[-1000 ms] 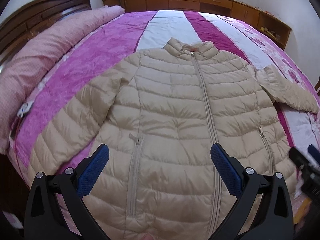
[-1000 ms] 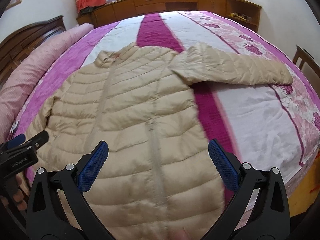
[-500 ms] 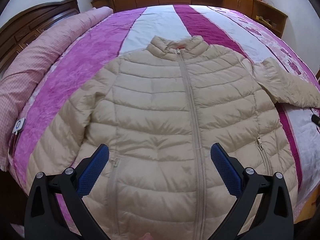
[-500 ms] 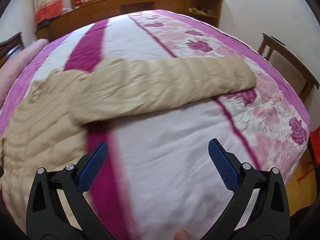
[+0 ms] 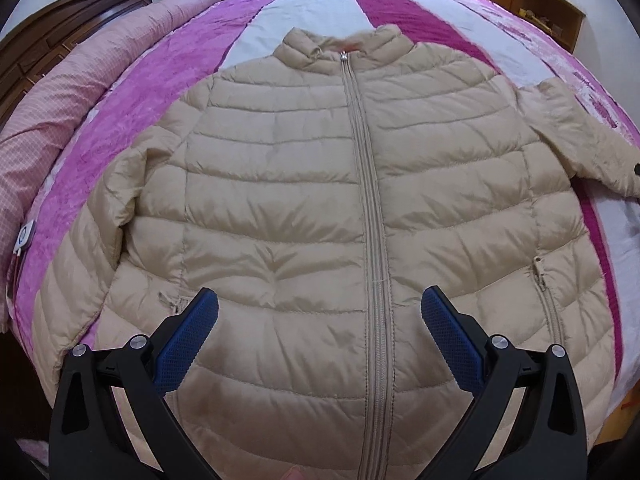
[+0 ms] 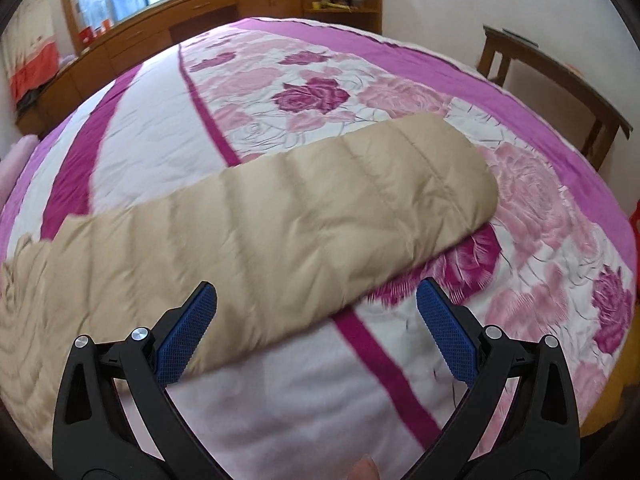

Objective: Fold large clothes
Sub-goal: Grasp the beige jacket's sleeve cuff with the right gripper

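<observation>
A beige quilted puffer jacket [image 5: 304, 208] lies flat, front up and zipped, on the bed, collar far from me. My left gripper [image 5: 318, 320] is open and empty, held above the jacket's lower front near the zipper. The jacket's right sleeve [image 6: 304, 216] stretches out sideways across the bedspread in the right wrist view, its cuff at the right end. My right gripper [image 6: 316, 308] is open and empty, hovering just above the near edge of that sleeve. The sleeve's start also shows in the left wrist view [image 5: 580, 140].
The bed has a striped pink, magenta and white floral bedspread [image 6: 320, 76]. A pink rolled quilt [image 5: 80, 92] lies along the dark headboard [image 5: 48, 60] at left. Wooden cabinets [image 6: 224, 12] line the far wall. A wooden chair or table [image 6: 560, 76] stands at right of the bed.
My left gripper has moved closer over the jacket, which now fills the view. My right gripper has swung right and forward from the jacket body to the outstretched sleeve. Both stay open.
</observation>
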Demonstrator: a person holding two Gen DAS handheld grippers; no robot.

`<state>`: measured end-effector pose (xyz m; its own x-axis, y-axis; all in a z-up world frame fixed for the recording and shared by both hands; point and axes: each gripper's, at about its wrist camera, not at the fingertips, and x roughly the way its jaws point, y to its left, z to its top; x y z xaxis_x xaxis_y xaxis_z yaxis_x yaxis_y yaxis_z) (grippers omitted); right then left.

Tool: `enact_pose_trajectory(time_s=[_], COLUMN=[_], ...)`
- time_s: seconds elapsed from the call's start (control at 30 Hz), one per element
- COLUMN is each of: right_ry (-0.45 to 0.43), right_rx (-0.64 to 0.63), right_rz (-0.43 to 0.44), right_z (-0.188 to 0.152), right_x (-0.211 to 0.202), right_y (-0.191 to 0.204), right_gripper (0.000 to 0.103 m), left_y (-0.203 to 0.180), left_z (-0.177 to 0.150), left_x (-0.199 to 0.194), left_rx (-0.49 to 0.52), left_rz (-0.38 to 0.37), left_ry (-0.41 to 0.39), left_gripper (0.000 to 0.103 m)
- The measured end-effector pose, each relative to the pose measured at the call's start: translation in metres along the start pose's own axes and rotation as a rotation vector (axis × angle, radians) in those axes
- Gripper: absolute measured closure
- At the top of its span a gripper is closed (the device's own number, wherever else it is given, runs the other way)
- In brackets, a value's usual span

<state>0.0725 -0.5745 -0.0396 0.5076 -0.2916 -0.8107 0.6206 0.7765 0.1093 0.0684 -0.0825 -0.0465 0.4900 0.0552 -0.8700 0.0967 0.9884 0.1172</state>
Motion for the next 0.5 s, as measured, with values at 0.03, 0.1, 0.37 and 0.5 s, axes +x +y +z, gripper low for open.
enact_pose_trajectory(time_s=[0.03, 0.1, 0.37, 0.5], right_ry=[0.009, 0.027, 0.051, 0.072], right_rx=[0.019, 0.058, 0.028, 0.095], right_rz=[0.0, 0.001, -0.024, 0.031], right_z=[0.004, 0.011, 0.02, 0.013], right_x=[0.006, 0.017, 0.045, 0.054], right_y=[-0.004, -0.011, -0.012, -0.023], right_gripper=[0.004, 0.004, 0.004, 0.003], left_y=[-0.001, -0.001, -0.005, -0.004], left_z=[-0.001, -0.001, -0.004, -0.006], left_x=[0.002, 0.004, 0.011, 0.014], left_rx=[0.001, 0.002, 0.013, 0.01], left_rz=[0.004, 0.008, 0.018, 0.02], left_ry=[0.003, 0.009, 0.019, 0.021], left_gripper=[0.005, 0.005, 0.005, 0.005])
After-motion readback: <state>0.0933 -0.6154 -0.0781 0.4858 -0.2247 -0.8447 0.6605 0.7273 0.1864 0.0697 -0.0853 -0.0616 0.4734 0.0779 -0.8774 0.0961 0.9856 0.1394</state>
